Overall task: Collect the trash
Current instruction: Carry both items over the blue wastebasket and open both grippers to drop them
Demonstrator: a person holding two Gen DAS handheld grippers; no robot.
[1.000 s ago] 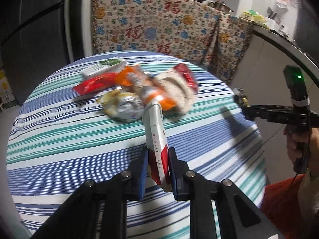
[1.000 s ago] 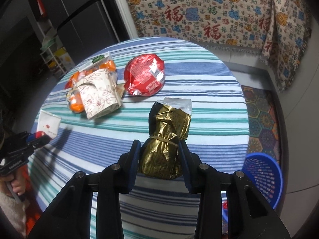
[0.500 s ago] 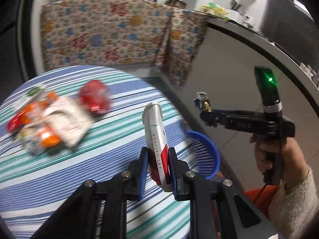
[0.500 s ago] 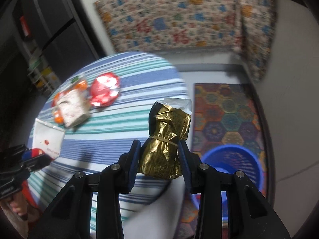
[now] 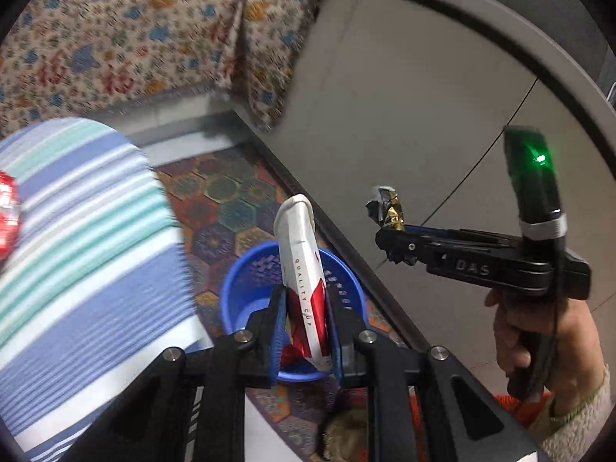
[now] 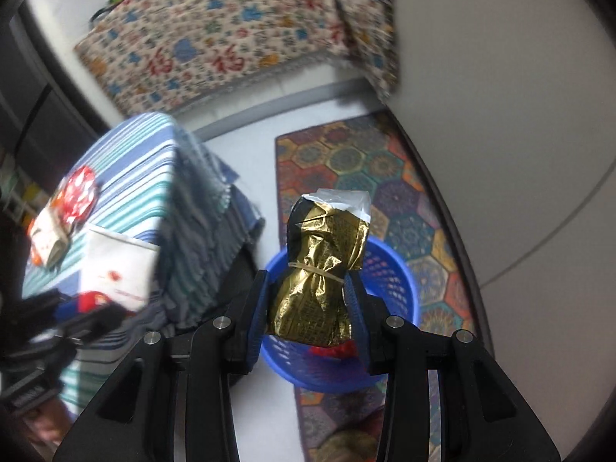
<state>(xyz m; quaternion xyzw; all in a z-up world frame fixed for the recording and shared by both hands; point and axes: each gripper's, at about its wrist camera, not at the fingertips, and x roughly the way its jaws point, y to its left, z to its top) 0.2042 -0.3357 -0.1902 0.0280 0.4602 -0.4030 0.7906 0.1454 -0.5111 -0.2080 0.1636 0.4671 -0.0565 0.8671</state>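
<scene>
While clamped, gold wrapper [image 6: 319, 273] between pads [image 6: 258, 308].

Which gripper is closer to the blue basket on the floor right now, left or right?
Hard to call, roughly equal. The left gripper, shut on a flattened paper cup, and the right gripper, shut on a gold foil bag, both hang over the blue basket.

Blue basket [image 6: 392, 269], gold foil packet [image 6: 319, 277], red-and-white cup [image 5: 304, 281], blue-green striped tablecloth [image 5: 77, 269].
</scene>
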